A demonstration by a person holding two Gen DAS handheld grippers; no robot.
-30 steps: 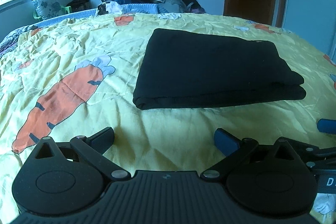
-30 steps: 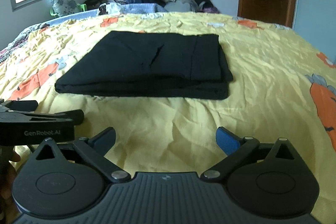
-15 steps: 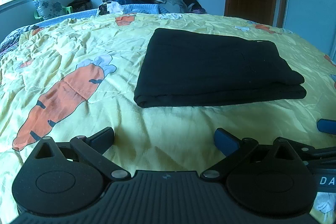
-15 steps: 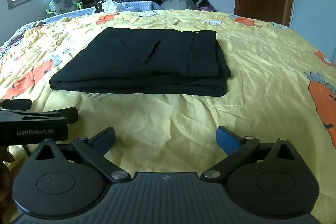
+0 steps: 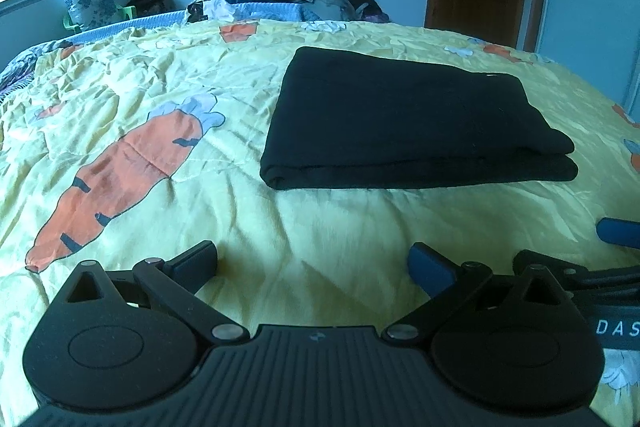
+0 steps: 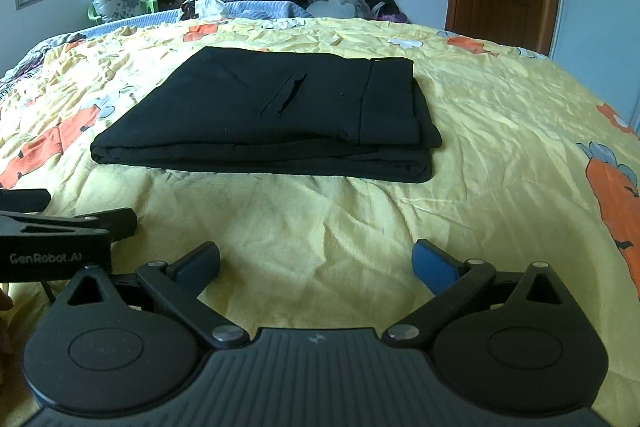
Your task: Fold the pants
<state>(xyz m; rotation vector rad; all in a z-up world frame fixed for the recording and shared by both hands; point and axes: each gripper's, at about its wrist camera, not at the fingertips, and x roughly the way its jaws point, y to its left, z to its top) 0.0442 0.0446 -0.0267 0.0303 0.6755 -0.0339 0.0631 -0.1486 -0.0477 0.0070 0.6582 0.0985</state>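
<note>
While the pants (image 6: 264, 119) lie as a flat, stacked black rectangle near the middle of the bed (image 6: 500, 131), neither gripper is touching them. The left gripper (image 5: 314, 263) is held near the front edge of the bed with its fingers (image 5: 196, 261) spread and nothing between them; the right gripper (image 6: 316, 263) is held likewise just beside it, fingers (image 6: 434, 265) spread and empty. Compared with the view of a second ago, the bundle is seen slightly nearer and from a little higher in the right wrist view, so the grippers appear to have been raised or shifted a little rather than lowered to the cloth; the fold itself is unchanged, with its edges aligned and a pocket slit (image 6: 286, 95) showing on top. From this it is judged that the folding is essentially finished and that only a withdrawal is left.
</note>
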